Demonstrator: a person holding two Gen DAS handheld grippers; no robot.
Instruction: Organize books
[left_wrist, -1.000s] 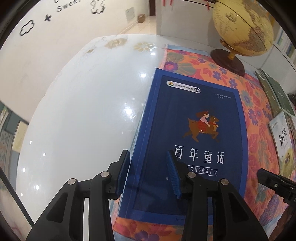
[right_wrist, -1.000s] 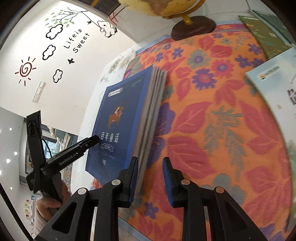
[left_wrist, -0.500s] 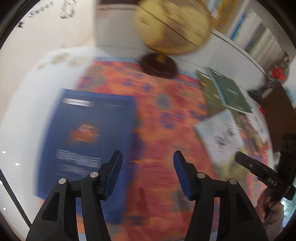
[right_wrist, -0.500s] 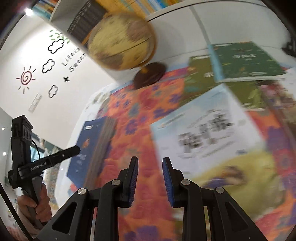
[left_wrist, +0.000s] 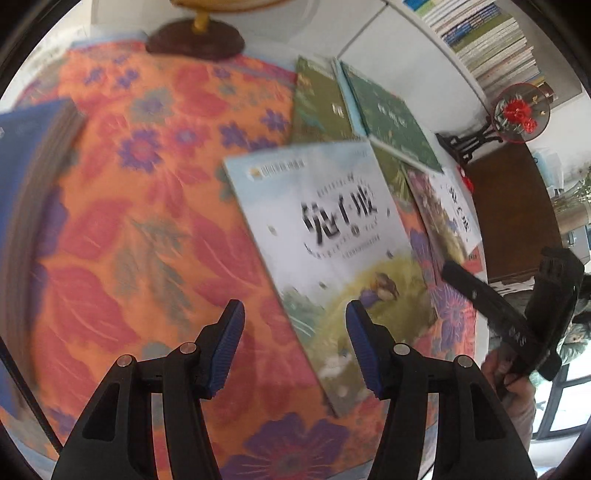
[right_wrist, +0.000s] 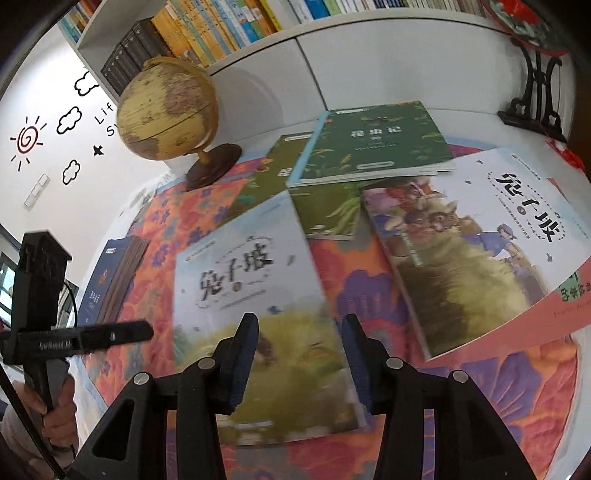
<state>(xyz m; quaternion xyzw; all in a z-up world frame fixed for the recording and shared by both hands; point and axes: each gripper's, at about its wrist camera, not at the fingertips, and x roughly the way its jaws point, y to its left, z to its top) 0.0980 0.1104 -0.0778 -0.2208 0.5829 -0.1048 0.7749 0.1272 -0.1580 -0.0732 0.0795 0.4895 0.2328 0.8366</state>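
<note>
Floral tablecloth (right_wrist: 373, 273) under scattered books, pale book (right_wrist: 255, 295) nearest.

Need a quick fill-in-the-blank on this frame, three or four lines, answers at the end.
1. The globe stands on a dark ______ base.
2. The pale book nearest the right gripper lies flat on the ______-patterned cloth.
3. The dark green book rests partly on top of the ______ green book.
4. Nothing sits between the fingers of the left gripper, so it is ______.

Answers: wooden; flower; lighter; open
</note>
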